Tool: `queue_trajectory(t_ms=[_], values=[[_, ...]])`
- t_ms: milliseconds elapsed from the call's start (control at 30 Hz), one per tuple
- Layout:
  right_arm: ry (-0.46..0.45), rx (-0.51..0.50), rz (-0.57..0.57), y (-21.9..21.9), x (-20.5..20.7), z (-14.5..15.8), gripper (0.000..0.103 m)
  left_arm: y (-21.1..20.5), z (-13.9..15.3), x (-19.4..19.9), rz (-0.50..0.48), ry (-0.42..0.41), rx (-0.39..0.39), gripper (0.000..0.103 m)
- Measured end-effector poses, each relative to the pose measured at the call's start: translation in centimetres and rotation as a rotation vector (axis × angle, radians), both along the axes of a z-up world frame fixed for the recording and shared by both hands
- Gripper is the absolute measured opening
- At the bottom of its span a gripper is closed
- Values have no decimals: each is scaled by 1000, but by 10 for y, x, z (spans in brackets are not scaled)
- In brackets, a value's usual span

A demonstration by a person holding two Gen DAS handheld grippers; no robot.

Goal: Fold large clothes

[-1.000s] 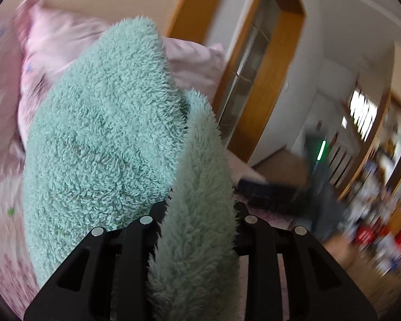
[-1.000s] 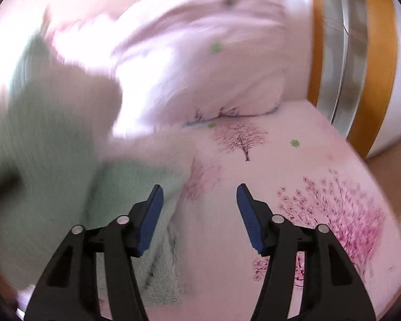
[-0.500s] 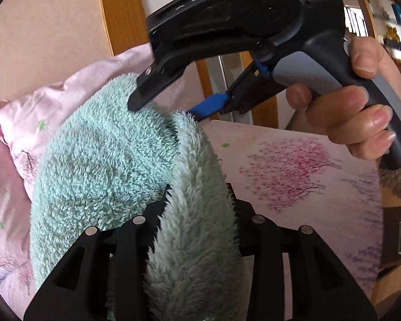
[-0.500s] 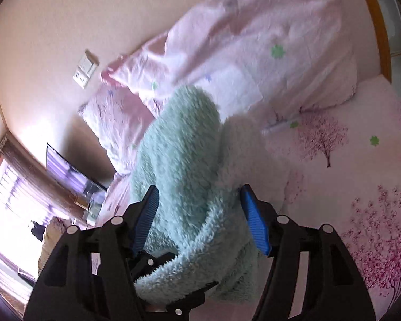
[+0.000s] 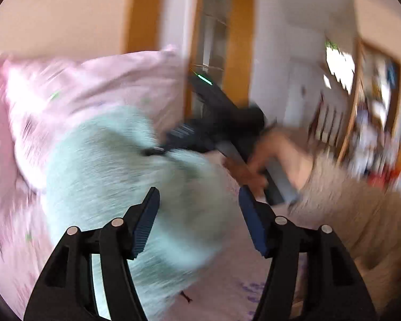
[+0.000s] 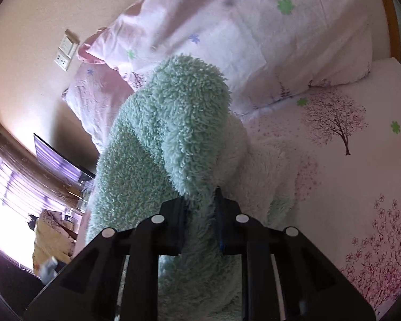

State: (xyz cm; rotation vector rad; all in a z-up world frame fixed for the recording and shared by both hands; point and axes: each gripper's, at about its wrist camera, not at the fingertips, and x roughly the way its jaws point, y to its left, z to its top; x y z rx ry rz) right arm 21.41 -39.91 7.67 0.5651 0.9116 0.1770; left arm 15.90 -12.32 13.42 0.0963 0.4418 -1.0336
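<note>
Right wrist: right claw (image 6: 200, 222) pinches the mint fleece garment (image 6: 173, 123); left claw (image 5: 199, 216) gapes wide, holding nothing.

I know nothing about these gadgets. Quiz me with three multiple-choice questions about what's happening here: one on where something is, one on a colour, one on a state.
1. Where does the fluffy garment lie?
A. on a bed with a pink tree-print sheet
B. on a wooden floor
C. in a basket

2. What colour is the garment?
A. red
B. mint green
C. black

3. How does the right gripper stand?
A. jaws wide open, empty
B. jaws shut on the garment
C. out of sight

Answers:
1 A: the sheet and pink pillows surround it.
2 B: its pile is pale green in both views.
3 B: fleece is pinched between its jaws, while the left gripper is open.
</note>
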Motion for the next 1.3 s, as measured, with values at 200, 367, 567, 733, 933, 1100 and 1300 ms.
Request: queue_trajectory(t_ms=[200, 367, 567, 733, 933, 1100, 1300], values=[[26, 21, -4, -8, 1, -15, 18, 48, 12, 81, 177, 169, -116, 65], [74, 32, -36, -20, 6, -30, 19, 35, -5, 96, 200, 203, -51, 65], [59, 66, -93, -38, -8, -24, 33, 5, -35, 89, 207, 189, 107, 68], [-149, -82, -68, -16, -54, 52, 38, 6, -37, 91, 210, 188, 120, 68], [-129, -185, 139, 60, -73, 49, 39, 9, -39, 91, 211, 192, 111, 69], [-22, -208, 125, 66, -60, -10, 37, 10, -47, 89, 203, 190, 129, 71], [-38, -30, 72, 35, -67, -36, 38, 1, -52, 84, 201, 156, 125, 72]])
